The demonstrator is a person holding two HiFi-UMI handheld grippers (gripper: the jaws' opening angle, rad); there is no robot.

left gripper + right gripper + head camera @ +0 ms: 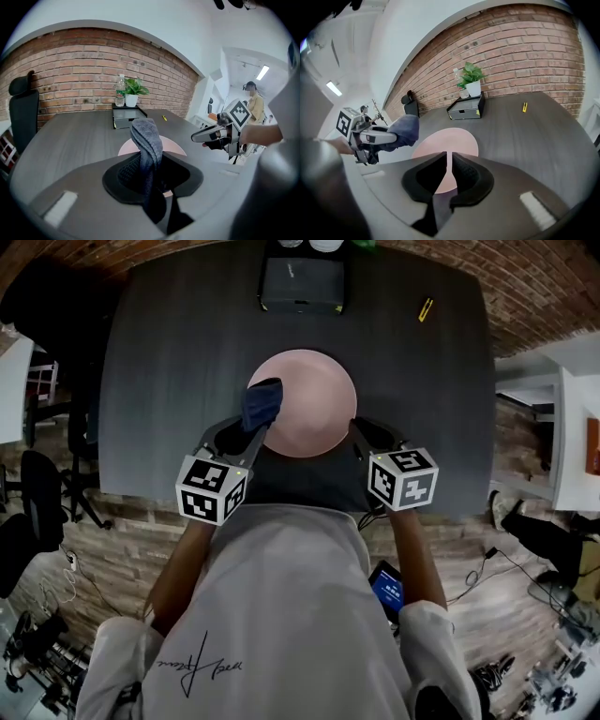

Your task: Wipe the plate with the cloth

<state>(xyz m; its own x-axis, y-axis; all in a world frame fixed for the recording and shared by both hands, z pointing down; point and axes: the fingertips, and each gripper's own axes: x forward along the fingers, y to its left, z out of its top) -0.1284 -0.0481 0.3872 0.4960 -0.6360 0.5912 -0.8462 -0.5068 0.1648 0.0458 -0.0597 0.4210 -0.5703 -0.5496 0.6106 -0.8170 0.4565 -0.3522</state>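
A round pink plate point(314, 395) lies on the dark grey table point(169, 381), near its front edge. My left gripper point(251, 432) is shut on a dark blue cloth point(261, 404), which stands bunched over the plate's left rim. In the left gripper view the cloth point(147, 140) rises from between the jaws and hides part of the plate point(174, 147). My right gripper point(367, 434) hovers at the plate's near right rim. Its jaws point(448, 161) stand a narrow gap apart, with nothing between them and the plate point(454, 140) beyond.
A black drawer box point(302, 284) sits at the table's far edge, with a potted plant point(132, 93) and a bottle point(121, 91) on it. A small yellow object point(426, 308) lies far right. A black office chair point(37, 493) stands left of the table.
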